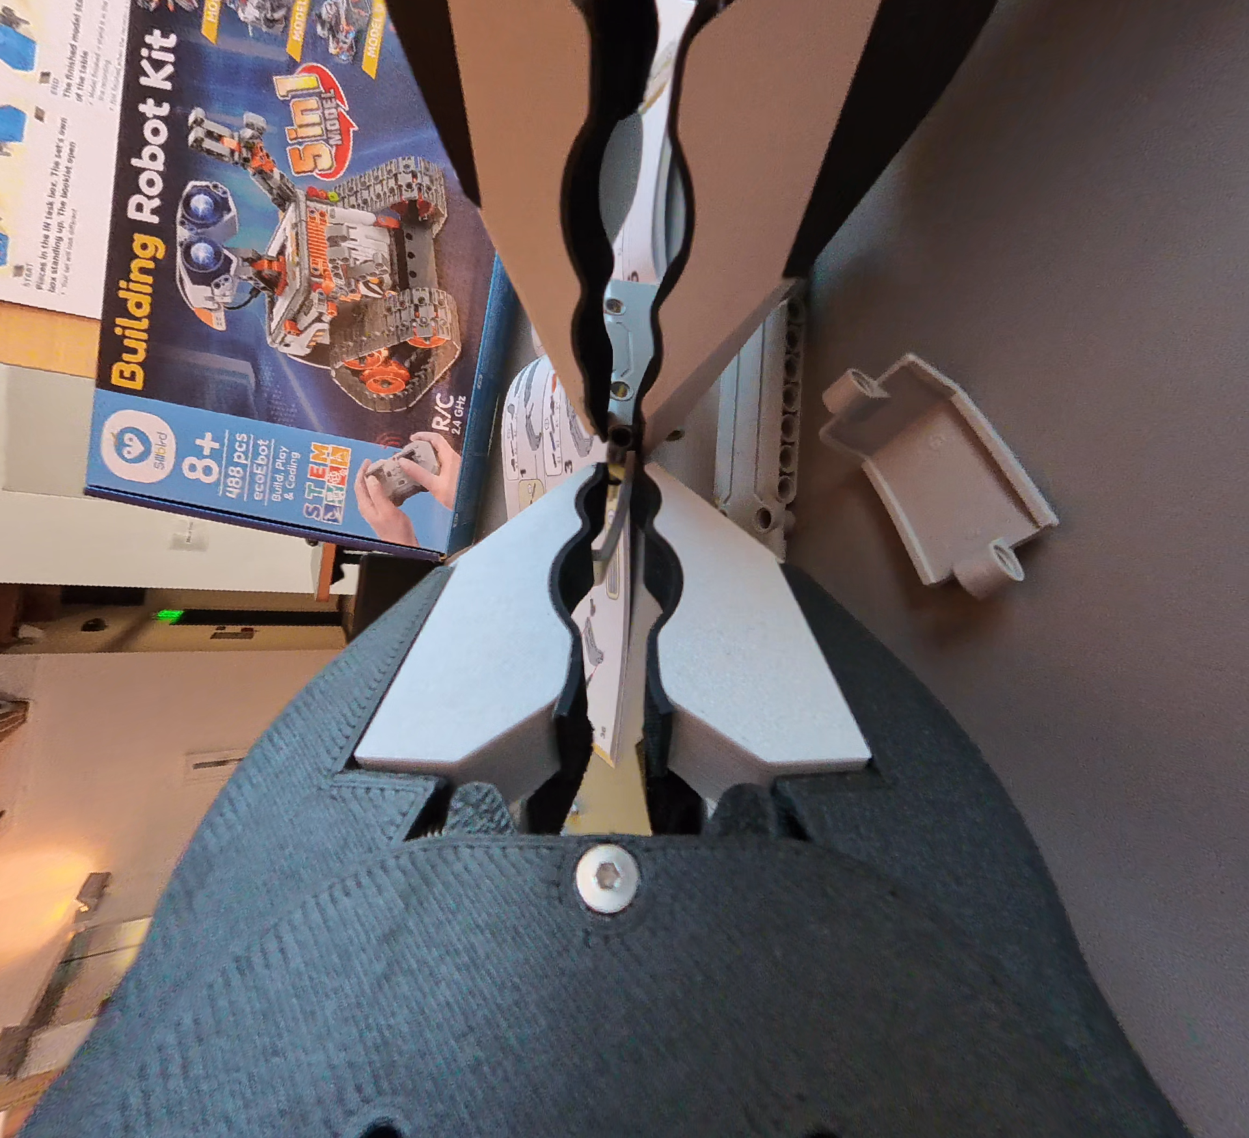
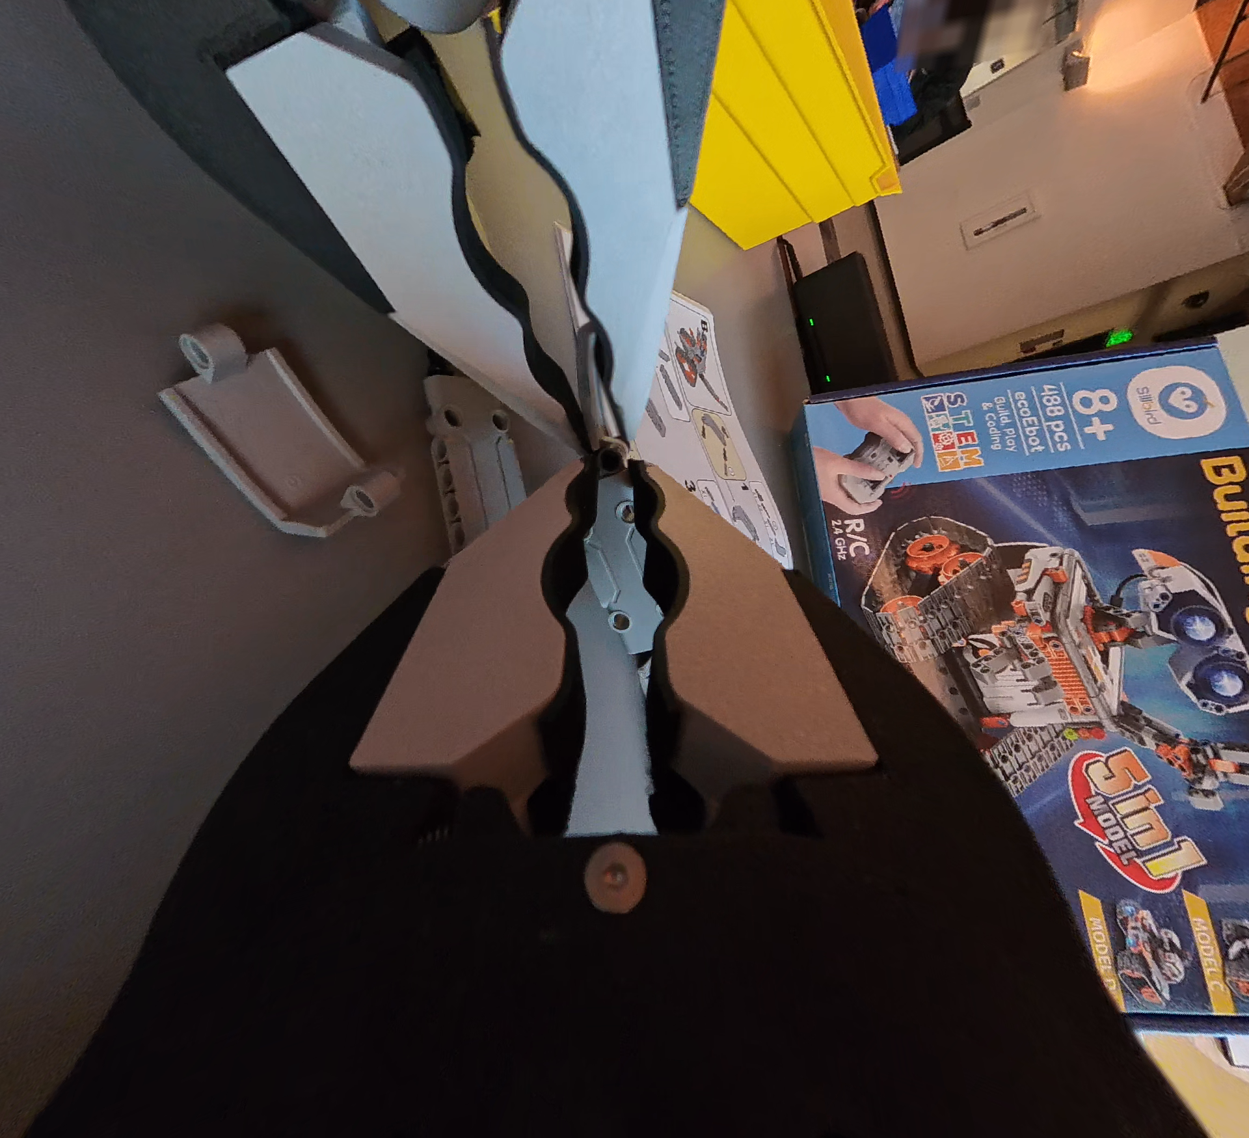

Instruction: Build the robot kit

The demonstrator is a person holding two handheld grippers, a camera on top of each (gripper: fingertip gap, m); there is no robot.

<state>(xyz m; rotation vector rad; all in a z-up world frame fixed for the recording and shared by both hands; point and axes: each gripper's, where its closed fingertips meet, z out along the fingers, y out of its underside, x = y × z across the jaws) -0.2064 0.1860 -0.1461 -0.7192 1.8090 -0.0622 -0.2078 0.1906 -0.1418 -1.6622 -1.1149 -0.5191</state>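
My left gripper [image 1: 618,473], with silver fingers, is shut on a thin grey strip piece [image 1: 610,527]. My right gripper [image 2: 609,471], with brown fingers, is shut on a light grey building panel with holes [image 2: 611,565]. The two grippers meet tip to tip above the grey table [image 1: 1081,193]. A small black pin end [image 2: 609,462] sits where the two held parts join. In the left wrist view the right gripper [image 1: 618,423] comes in from the top with the panel [image 1: 625,321]. In the right wrist view the left gripper [image 2: 607,440] comes in from the top with the strip [image 2: 586,362].
A grey curved panel [image 1: 939,477] [image 2: 270,436] and a grey holed beam frame [image 1: 760,429] [image 2: 473,477] lie on the table beside the tips. An open instruction booklet [image 2: 716,450] lies under them. A blue kit box [image 1: 270,267] [image 2: 1047,632] stands close by. A yellow bin [image 2: 777,91] is farther off. Only a small space, under 4 cm, lies between the two pairs of fingers.
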